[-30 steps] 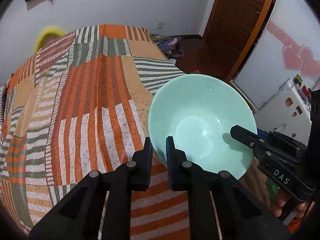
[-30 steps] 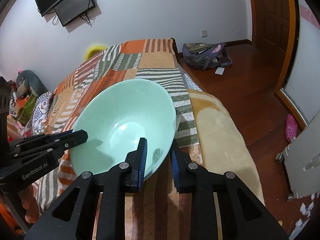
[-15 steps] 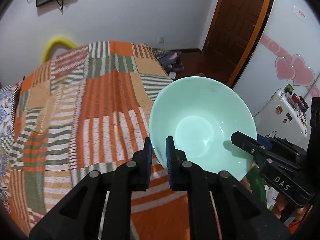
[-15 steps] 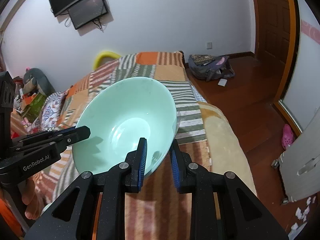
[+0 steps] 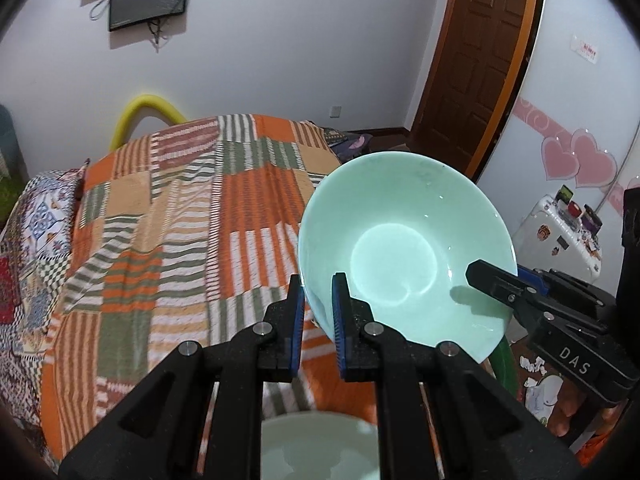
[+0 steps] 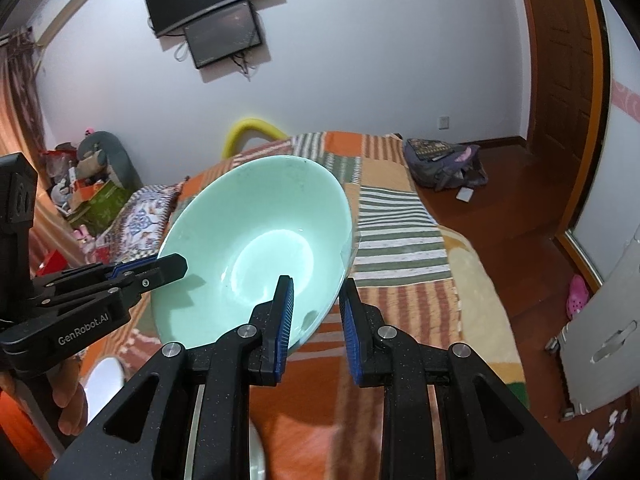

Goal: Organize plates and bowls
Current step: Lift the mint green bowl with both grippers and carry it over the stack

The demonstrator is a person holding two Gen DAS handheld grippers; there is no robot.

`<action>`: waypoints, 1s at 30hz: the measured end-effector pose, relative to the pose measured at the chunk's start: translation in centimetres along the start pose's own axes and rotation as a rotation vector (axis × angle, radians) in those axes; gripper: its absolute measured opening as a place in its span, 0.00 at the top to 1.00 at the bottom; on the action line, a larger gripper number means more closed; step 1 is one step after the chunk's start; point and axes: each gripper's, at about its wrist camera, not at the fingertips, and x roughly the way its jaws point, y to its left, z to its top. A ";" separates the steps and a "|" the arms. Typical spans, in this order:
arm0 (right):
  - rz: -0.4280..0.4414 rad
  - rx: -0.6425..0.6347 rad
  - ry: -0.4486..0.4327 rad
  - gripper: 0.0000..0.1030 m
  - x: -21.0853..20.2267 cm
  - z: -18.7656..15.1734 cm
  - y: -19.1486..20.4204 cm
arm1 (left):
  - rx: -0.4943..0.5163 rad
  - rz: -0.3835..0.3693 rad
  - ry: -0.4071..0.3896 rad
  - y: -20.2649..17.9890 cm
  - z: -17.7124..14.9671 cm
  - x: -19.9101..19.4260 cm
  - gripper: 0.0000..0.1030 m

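1. The mint-green bowl (image 5: pixel 404 252) is glossy and smooth inside, with a flat round base, wide flaring walls and a thin rim; it is empty.
2. It hangs tilted in the air above the bed (image 5: pixel 180 216), which is covered by an orange, green and white striped patchwork bedspread.
3. The left gripper (image 5: pixel 318 304) pinches the bowl's near rim, jaws narrow, one pad inside and one outside the wall.
4. The right gripper (image 6: pixel 316 308) clamps the opposite rim in the same way, jaws narrow.
5. Count: one bowl is held by two grippers; a second pale green dish (image 5: pixel 320 448), blurred, lies below the left gripper.
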 end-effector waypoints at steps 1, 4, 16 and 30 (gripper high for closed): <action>0.007 -0.002 -0.003 0.79 -0.3 -0.2 0.5 | -0.002 0.002 -0.006 0.4 -0.4 -1.0 0.88; 0.032 -0.003 -0.013 0.79 -1.0 -0.8 1.8 | -0.014 0.009 -0.020 1.4 -1.4 -3.4 0.88; 0.139 -0.077 -0.016 0.79 -2.5 -3.1 8.2 | -0.076 0.074 -0.051 6.0 -7.4 -11.8 0.88; 0.252 -0.164 0.055 0.79 -0.4 -6.1 15.2 | -0.185 0.177 -0.042 12.3 -12.7 -16.4 0.88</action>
